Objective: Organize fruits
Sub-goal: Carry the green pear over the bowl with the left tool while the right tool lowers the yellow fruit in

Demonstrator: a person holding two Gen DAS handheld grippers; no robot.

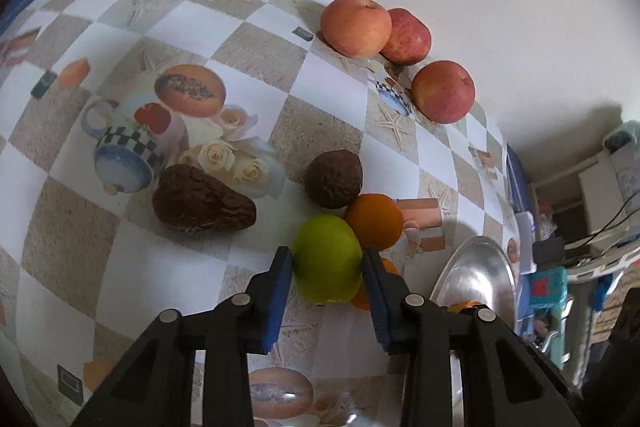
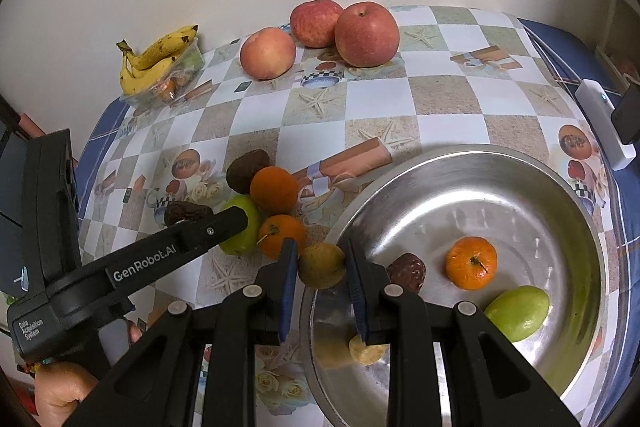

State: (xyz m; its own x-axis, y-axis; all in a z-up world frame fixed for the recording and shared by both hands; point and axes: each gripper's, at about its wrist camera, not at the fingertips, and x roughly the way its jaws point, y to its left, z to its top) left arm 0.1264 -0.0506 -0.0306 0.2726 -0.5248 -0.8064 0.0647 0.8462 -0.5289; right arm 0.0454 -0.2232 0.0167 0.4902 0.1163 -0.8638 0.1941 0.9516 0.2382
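Table (image 2: 440, 99), checkered cloth: open surface toward 12 o'clock; edge falls away at 3.
Steel bowl (image 2: 520, 187), at 3 o'clock: holds orange, green fruit, brown fruit.
Left gripper (image 1: 327, 267): blue pads touching both sides of green apple (image 1: 326, 259), beside an orange (image 1: 374, 221).
Right gripper (image 2: 321, 265): pads closed against brownish pear (image 2: 320, 265) at the bowl's rim.
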